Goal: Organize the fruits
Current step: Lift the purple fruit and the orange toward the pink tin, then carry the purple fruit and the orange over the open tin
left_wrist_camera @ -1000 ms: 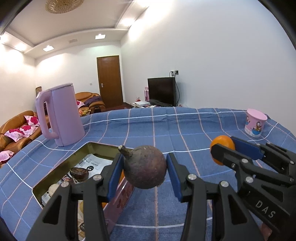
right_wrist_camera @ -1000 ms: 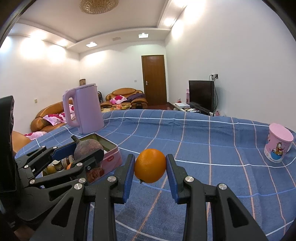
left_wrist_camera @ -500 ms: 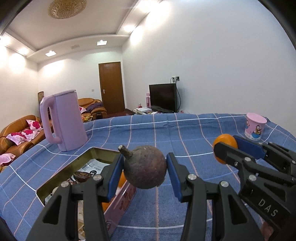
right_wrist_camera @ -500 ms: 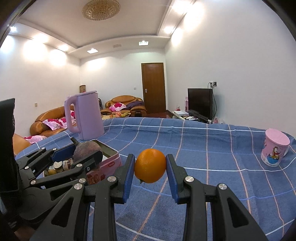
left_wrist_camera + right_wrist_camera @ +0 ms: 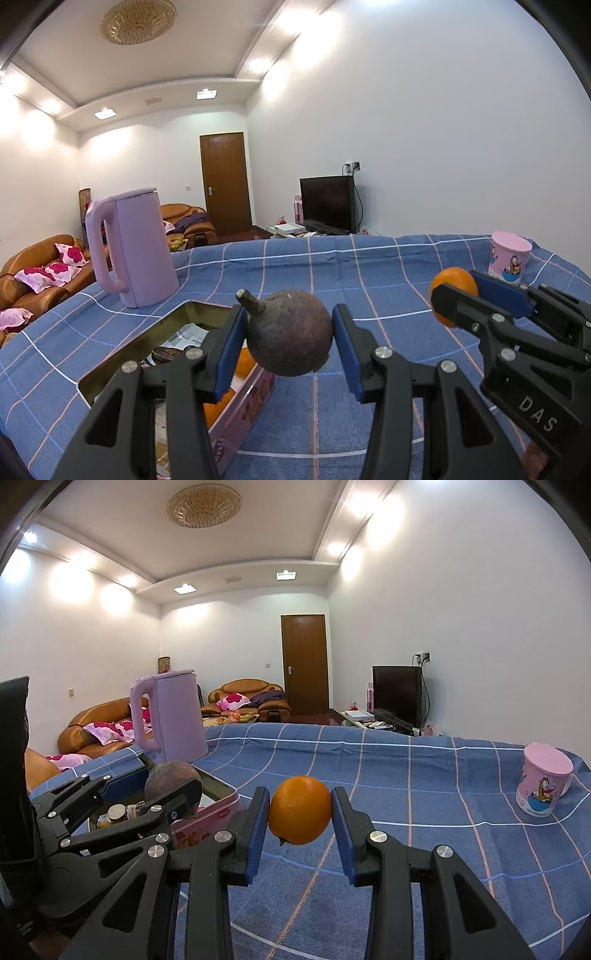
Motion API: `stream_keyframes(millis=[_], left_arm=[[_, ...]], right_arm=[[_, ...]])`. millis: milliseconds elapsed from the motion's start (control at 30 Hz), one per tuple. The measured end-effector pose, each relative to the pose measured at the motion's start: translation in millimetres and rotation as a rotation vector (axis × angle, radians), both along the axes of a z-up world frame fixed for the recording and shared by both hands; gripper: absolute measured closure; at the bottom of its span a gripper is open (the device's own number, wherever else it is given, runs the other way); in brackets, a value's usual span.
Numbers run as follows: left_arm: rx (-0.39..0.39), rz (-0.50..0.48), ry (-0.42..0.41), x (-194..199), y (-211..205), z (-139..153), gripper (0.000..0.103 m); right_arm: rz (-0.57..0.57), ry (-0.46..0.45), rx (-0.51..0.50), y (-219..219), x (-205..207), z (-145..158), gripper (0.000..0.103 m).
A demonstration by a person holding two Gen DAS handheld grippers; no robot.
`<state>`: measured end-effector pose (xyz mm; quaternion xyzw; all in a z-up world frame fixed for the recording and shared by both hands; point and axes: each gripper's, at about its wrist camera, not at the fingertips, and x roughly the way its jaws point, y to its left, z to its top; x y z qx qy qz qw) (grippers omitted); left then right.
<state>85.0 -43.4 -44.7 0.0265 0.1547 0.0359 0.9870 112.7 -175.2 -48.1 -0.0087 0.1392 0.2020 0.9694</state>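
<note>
Fruits sit in both of my jaws: my left gripper (image 5: 290, 334) is clamped on a dark purple-brown fruit (image 5: 290, 338) with a short stem tilted up and to the left, its blue pads (image 5: 231, 349) pressing on either side; my right gripper (image 5: 300, 816) is clamped on an orange (image 5: 300, 816), the pads flat against its 2 sides; both fruits hang clear of the blue checked cloth (image 5: 424, 812) that covers the desk. From the left wrist view the right gripper's tip and its orange (image 5: 452, 291) show just to the right, the 2 grippers side by side and apart. Below and left of the dark fruit stands an open tin box (image 5: 258, 398) with pink outer walls, toward the near left part of the desk; inside it I see printed paper, another dark fruit (image 5: 166, 354) and an orange piece (image 5: 243, 363) partly hidden behind my left finger; what else lies there I cannot tell. A lilac kettle (image 5: 135, 249) stands upright beyond the box, near the far left edge; a pink cartoon cup (image 5: 545, 779) stands upright near the far right edge, well apart from everything else.
</note>
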Motion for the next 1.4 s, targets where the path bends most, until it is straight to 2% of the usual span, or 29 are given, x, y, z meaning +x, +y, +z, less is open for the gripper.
stream_keyframes(millis=[367,733,1400], left_arm=[[-0.004,0.009,-0.012,-3,1,1,0.053],[-0.023,0.011,0.032,-6,16,0,0.053],[-0.054,0.108,0.083,-15,84,7,0.053]], right_arm=[[0.0,-0.022,0.008,-1,-4,1,0.067],[0.025,-0.006,0.008,3,-3,0,0.067],[0.145,-0.004,-0.003,60,0,15,0.067]])
